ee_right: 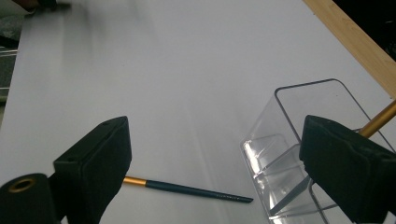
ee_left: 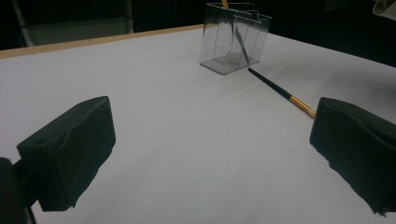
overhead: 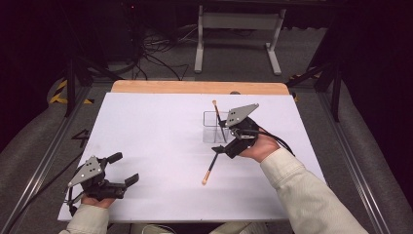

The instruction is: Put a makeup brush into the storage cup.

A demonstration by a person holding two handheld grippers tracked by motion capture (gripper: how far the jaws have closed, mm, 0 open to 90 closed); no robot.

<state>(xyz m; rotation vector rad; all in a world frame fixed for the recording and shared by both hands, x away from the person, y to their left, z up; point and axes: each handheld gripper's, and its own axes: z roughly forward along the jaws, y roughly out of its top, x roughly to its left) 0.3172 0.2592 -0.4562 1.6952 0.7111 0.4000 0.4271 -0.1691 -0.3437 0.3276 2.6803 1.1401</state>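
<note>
The right tongs [overhead: 221, 146] hung just beside the clear holder [overhead: 215, 127], jaws spread wide with nothing pinched between them! In the right gripper view, one jaw sat in front of the holder's [ee_right: 280, 154] near wall while the other stood over the white worktop [ee_right: 177, 84]. One brush [ee_right: 187, 188] lay flat on the sheet just ahead of those tongs, its gold ferrule slipping behind the jaw on the worktop side, its dark tip pointing at the holder's foot. A second brush [overhead: 218, 118] stood slanted inside the holder, handle poking out the top, right next to the tongs.

Well apart, near the front edge, the left tongs [overhead: 125, 169] rested low, jaws parted and empty. From them, the loose brush [ee_left: 280, 92] lay ahead by one jaw, the holder [ee_left: 233, 39] farther beyond it.
</note>
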